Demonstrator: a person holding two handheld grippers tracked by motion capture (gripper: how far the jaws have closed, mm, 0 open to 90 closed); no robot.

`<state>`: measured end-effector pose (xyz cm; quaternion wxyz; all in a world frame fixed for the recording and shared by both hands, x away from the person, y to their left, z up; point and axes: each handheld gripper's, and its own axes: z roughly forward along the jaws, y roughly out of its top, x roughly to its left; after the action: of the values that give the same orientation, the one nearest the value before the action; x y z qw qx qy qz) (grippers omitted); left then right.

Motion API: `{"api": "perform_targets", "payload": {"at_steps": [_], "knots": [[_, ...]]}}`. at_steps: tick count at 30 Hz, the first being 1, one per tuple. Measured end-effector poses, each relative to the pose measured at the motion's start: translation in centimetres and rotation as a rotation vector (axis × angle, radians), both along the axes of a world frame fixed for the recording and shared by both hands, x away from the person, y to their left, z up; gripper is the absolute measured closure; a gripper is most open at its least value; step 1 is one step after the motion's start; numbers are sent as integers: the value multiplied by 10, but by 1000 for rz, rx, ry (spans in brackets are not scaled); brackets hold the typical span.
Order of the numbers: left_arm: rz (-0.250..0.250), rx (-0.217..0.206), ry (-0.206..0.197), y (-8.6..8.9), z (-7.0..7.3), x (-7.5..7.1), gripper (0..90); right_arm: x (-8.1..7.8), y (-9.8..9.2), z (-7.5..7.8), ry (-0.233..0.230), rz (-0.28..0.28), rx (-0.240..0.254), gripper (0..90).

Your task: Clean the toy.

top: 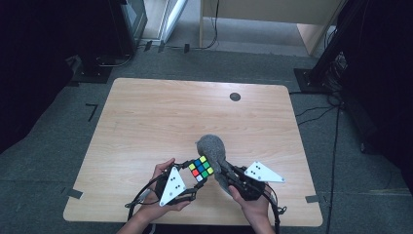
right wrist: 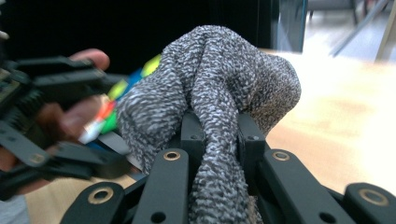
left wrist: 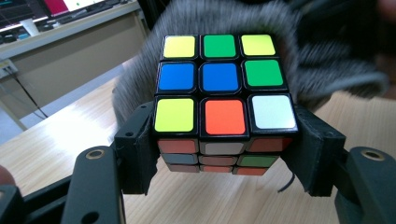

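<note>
A colour puzzle cube (top: 201,168) (left wrist: 223,100) is held a little above the wooden table (top: 160,117), with my left gripper (top: 195,174) (left wrist: 224,156) shut on its two sides. Its top face shows yellow, green, blue, orange and white stickers. My right gripper (top: 225,171) (right wrist: 219,135) is shut on a grey knitted cloth (top: 212,148) (right wrist: 210,84), which bunches up beyond its jaws and presses against the far side of the cube (right wrist: 112,100). The grey cloth (left wrist: 196,23) rises right behind the cube in the left gripper view.
A small dark round spot (top: 235,96) lies on the table near its far edge. Beyond the table stand a dark cabinet (top: 122,24) at the left and a light wooden desk (top: 272,14) at the back. Cables (top: 316,112) run over the floor at the right.
</note>
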<state>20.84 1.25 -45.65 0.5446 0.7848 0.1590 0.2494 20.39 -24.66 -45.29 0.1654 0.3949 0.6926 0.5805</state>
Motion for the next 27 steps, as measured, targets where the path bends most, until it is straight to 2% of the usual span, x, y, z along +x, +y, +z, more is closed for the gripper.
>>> {"api": "perform_targets", "payload": {"at_steps": [1,3,5,8,10,12,15,19,20,22,24,27], "knots": [[0,-14,7,1,1,1,342,2,-1,-2,17,-12,-24,782],[9,-6,15,0,2,3,343,4,-1,-4,29,-49,-76,783],[9,21,30,-1,0,4,343,3,-4,-1,12,-80,-78,782],[26,83,49,-7,-5,6,343,-6,-5,12,-76,-93,-82,782],[35,124,69,-12,-8,7,343,-14,2,20,-149,-80,-118,781],[43,169,81,-18,-9,6,342,-20,14,22,-208,-49,-193,779],[48,209,87,-24,-6,3,343,-28,37,14,-266,-4,-329,779],[56,210,75,-25,-2,1,343,-41,59,7,-363,50,-436,780],[58,207,69,-24,-1,0,343,-43,61,8,-381,46,-460,780],[60,198,57,-23,-1,0,344,-41,60,10,-387,31,-481,779],[66,197,50,-23,-1,-1,344,-36,51,12,-373,2,-464,778],[63,189,57,-22,-3,0,344,-26,35,12,-310,-76,-422,777]]}}
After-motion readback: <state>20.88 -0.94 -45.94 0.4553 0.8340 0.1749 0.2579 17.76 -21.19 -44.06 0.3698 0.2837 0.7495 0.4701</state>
